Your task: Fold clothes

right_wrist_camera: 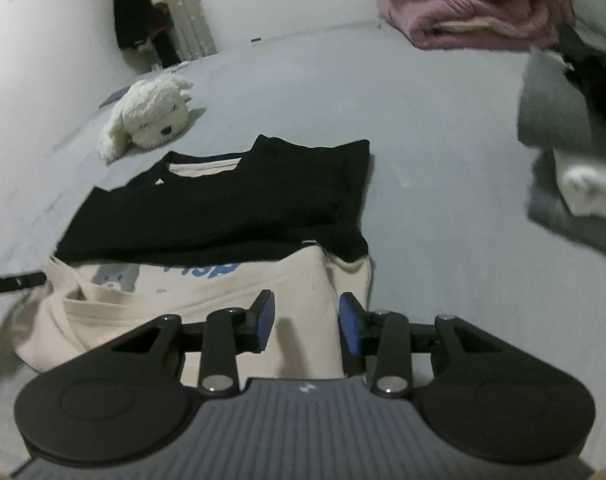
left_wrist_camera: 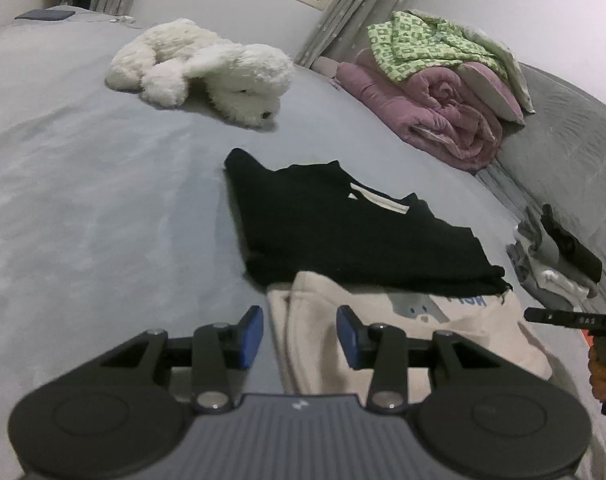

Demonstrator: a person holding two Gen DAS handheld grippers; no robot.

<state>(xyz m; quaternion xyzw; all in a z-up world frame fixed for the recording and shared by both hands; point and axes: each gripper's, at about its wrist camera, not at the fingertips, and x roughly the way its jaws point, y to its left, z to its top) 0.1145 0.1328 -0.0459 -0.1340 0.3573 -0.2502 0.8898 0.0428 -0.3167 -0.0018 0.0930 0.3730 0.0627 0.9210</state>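
I have both tools over the near end of the bed [left_wrist_camera: 83, 184], whose grey cover carries everything here. The left hand-held gripper [left_wrist_camera: 299, 334] hangs above the left edge of the cream sweatshirt [left_wrist_camera: 455, 324], its blue pads [left_wrist_camera: 250, 334] standing apart with nothing pinched between them; only fabric and grey cover show through the gap. The right hand-held gripper [right_wrist_camera: 305, 322] sits over the right side of the same cream sweatshirt [right_wrist_camera: 207, 292], its pads [right_wrist_camera: 350, 326] likewise parted and gripping nothing. The sweatshirt lies flat at the near end of the bed, blue lettering and a small grey print showing on its front. Its far part is covered by a folded black top [left_wrist_camera: 343, 232], which lies on it with a pale collar lining showing at the neckline; in the right wrist view that black top [right_wrist_camera: 231, 204] reaches the sweatshirt's right edge. Beyond it a white plush dog [left_wrist_camera: 207, 68] lies on the cover, well apart from the clothes. To the right a rolled pink quilt [left_wrist_camera: 435, 104] carries a green-patterned garment [left_wrist_camera: 419, 44], and a small heap of grey and white clothes [left_wrist_camera: 551, 268] sits near the bed's right side. At the right edge of the left wrist view I see a hand [left_wrist_camera: 601, 372] on the other tool's grip.
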